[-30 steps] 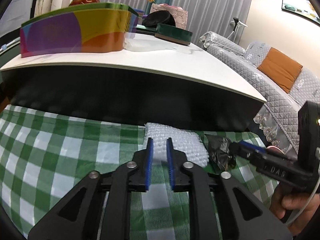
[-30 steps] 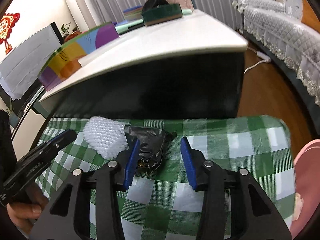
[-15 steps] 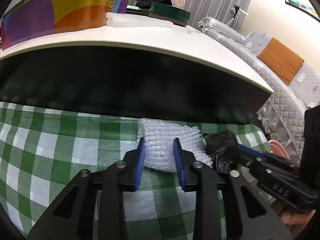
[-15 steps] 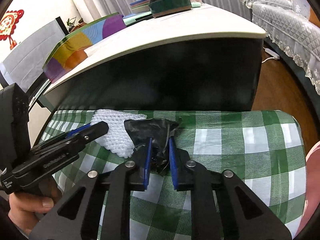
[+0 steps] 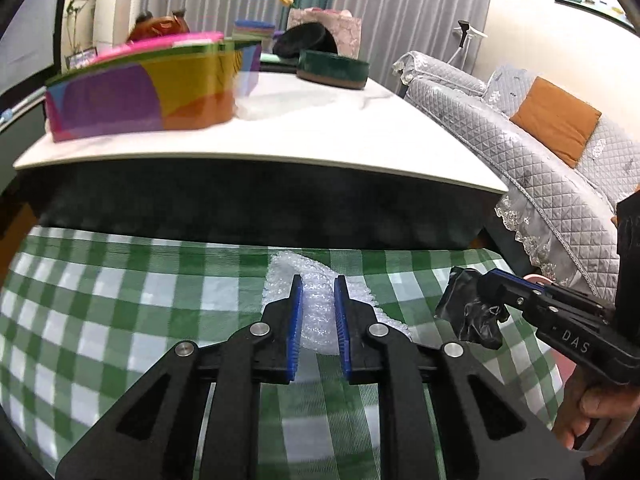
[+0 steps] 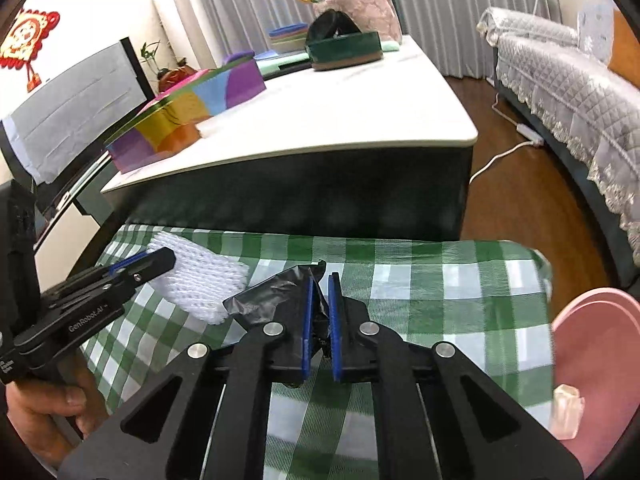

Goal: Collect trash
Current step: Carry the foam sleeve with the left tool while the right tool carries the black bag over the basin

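A white foam net sits between the blue pads of my left gripper, whose jaws are closing and squeezing it just above the green checked cloth. The right wrist view shows the same net hanging from the left gripper. My right gripper is shut on a crumpled black plastic bag, which sticks out to the left of the pads. From the left wrist view, that bag dangles from the right gripper, held by a person's hand.
A pink basin with a pale translucent scrap in it stands at the cloth's right edge. Behind the cloth rises a dark-sided white table bearing a colourful box and a green round tin. A grey sofa is at right.
The right gripper closed from wide open onto the black bag. The left gripper moved onto the foam net and pinched it. Both have since risen a little with their pieces.
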`<state>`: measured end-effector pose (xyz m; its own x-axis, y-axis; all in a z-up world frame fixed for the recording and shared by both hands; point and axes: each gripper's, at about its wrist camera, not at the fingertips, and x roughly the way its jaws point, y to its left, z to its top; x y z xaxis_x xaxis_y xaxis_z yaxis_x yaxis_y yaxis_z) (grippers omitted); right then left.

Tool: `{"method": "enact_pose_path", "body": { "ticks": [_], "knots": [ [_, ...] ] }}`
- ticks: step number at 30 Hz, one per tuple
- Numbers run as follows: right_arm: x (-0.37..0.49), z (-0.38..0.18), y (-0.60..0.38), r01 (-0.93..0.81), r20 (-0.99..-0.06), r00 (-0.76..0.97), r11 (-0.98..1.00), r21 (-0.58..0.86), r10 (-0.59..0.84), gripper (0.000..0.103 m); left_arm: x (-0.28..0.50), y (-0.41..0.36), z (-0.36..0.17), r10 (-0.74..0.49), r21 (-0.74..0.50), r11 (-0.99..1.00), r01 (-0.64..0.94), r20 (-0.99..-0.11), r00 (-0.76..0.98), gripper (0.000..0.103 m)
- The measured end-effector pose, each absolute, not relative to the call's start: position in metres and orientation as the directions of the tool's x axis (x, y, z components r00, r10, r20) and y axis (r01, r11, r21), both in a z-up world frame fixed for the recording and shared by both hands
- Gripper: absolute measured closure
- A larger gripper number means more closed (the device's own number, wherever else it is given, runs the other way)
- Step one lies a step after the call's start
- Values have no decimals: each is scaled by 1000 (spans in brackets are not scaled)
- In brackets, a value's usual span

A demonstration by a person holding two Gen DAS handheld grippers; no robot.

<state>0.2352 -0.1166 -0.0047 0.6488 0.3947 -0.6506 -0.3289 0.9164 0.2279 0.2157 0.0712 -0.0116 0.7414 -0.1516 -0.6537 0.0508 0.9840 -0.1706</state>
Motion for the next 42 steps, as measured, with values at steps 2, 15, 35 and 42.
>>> {"method": "enact_pose_path", "body": {
  "ticks": [2,15,35,42],
  "knots": [
    [223,4,-117,-335,-646,660,920,205,384,95,205,70,-4,-148,-161,985,56,-645,749,88],
    [153,62,-156,-307,-595,737,943,126,320,95,136,64,39,-155,-133,987,95,-581,799,88],
    [100,79,-222,-246,-510,820,964,97,260,95,83,32,58,-153,-87,988,126,-522,839,88],
    [99,72,-234,-223,-511,828,971,82,233,95,87,15,53,-166,-76,986,148,-525,834,88]
  ]
}}
